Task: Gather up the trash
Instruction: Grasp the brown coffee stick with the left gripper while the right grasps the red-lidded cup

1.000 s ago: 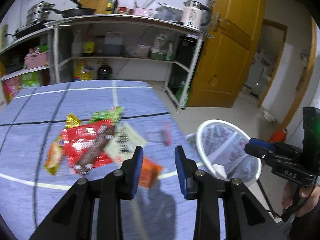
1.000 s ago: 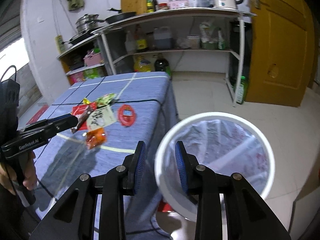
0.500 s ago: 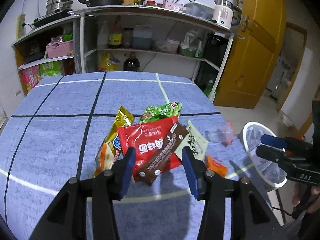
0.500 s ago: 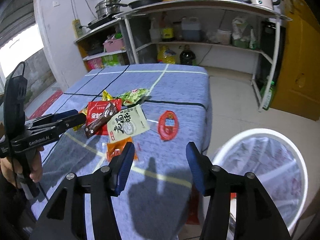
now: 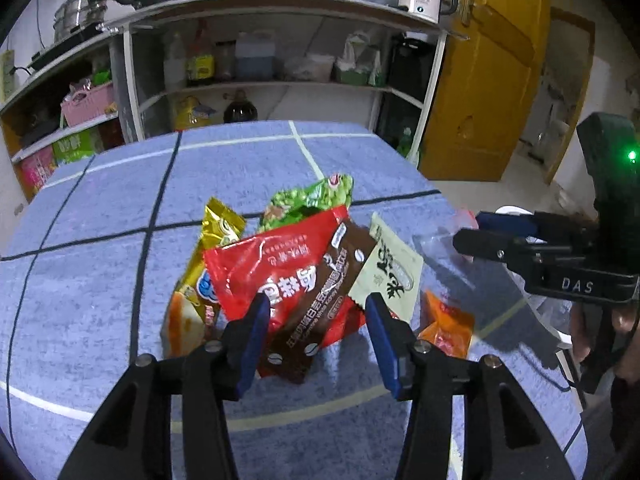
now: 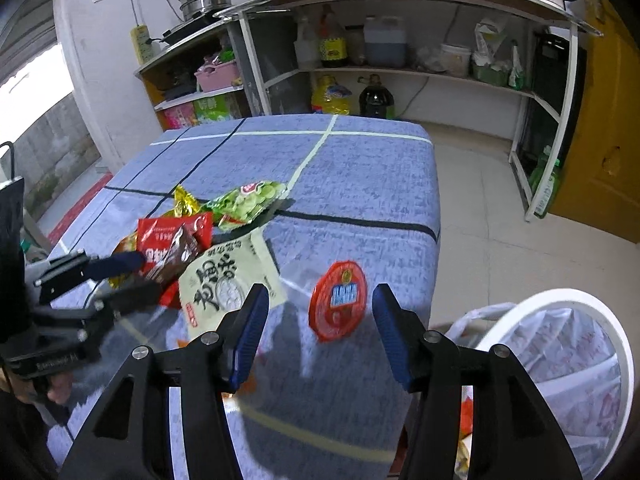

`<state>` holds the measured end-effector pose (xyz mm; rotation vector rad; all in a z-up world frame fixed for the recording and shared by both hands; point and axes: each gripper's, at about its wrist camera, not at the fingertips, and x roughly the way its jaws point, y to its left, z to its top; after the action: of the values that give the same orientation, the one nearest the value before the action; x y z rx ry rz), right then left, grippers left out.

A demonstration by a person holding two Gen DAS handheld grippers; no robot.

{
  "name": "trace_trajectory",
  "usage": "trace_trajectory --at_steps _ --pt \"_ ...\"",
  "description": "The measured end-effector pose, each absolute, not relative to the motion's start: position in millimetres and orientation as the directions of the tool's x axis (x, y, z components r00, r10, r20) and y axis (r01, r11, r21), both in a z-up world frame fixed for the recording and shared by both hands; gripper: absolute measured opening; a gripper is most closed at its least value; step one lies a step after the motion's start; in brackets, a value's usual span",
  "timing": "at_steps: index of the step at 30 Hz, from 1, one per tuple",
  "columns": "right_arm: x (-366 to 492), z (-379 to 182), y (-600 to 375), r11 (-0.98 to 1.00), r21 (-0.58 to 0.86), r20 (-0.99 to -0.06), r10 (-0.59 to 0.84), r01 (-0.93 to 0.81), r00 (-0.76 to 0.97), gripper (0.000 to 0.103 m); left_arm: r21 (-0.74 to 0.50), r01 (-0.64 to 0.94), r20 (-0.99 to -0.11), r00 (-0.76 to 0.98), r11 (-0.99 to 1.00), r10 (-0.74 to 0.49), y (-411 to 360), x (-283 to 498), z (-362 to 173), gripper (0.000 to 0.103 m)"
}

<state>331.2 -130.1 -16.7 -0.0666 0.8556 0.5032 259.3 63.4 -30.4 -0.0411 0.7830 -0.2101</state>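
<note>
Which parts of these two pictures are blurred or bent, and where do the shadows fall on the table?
Left wrist view: shelf rails bow from the fisheye; the brown wrapper is sharp; the other gripper throws a dark shadow on the tablecloth. Right wrist view: the red round lid and pale packet are slightly smeared; finger shadows lie on the cloth; daylight glares at the left edge.

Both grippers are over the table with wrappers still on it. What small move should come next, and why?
Probably ease the left gripper down and close on the brown wrapper. Its jaws stand open and empty with that wrapper's near end framed between them, lying on top of the red wrapper. The right gripper, also open, is lined up on the round red lid.
</note>
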Motion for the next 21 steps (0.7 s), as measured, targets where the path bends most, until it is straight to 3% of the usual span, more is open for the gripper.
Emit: trace_trajectory --at_steps 2,5,12,14,21 --pt "335.2 -18.9 -126.4 0.882 0.139 -0.744 0.393 -0.450 0.541 0.055 -0.112 0.168 -0.696 0.691 0.979 -0.198 63.8 259.4 -30.0 0.049" --pt "340.9 -25.5 -122.1 0.884 0.127 -0.764 0.376 -0.450 0.524 0.055 -0.095 0.161 -0.721 0.669 0.982 -0.180 61.0 262.1 -34.1 0.035" --pt "350.7 -34.1 -125.5 0.890 0.163 -0.791 0.375 -0.425 0.483 0.055 -0.120 0.154 -0.724 0.662 0.981 -0.193 63.9 259.8 -35.4 0.027" --pt "350.9 -33.4 -125.9 0.889 0.170 -0.790 0.381 -0.425 0.481 0.045 -0.124 0.153 -0.723 0.663 0.980 -0.195 63.4 258.2 -35.2 0.025" --pt "345.5 -24.1 -128.5 0.887 0.187 -0.767 0.401 -0.423 0.502 0.045 -0.142 0.154 -0.708 0.674 0.978 -0.209 64.7 250.5 -31.1 0.021"
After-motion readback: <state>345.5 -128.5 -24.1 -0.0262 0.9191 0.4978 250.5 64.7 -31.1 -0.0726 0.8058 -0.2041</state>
